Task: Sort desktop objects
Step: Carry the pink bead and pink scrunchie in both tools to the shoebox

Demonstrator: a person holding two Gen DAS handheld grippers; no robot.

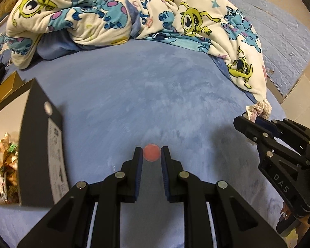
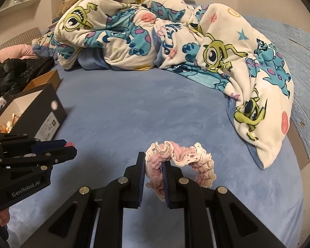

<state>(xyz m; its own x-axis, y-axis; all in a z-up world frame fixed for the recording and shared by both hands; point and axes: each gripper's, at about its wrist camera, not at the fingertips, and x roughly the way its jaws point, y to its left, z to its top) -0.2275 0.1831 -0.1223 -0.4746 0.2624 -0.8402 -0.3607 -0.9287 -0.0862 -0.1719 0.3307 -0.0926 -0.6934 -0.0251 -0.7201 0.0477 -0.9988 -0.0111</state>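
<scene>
My left gripper [image 1: 152,153] is shut on a small round pink object [image 1: 152,152], held between its fingertips above the blue bedsheet [image 1: 134,95]; it also shows in the right wrist view [image 2: 69,144]. My right gripper [image 2: 154,163] is shut on a pink and cream lace scrunchie [image 2: 181,161], which hangs to the right of its fingers. In the left wrist view the right gripper [image 1: 248,119] and the scrunchie [image 1: 260,109] are at the right edge. An open black shoebox [image 1: 41,144] stands at the left, also seen in the right wrist view [image 2: 41,111].
A crumpled cartoon-print blanket [image 2: 175,41] fills the back and right of the bed. The shoebox holds gold-wrapped items [image 1: 6,165]. A brown cardboard box [image 2: 47,80] and a black jacket [image 2: 20,70] lie behind it at the left.
</scene>
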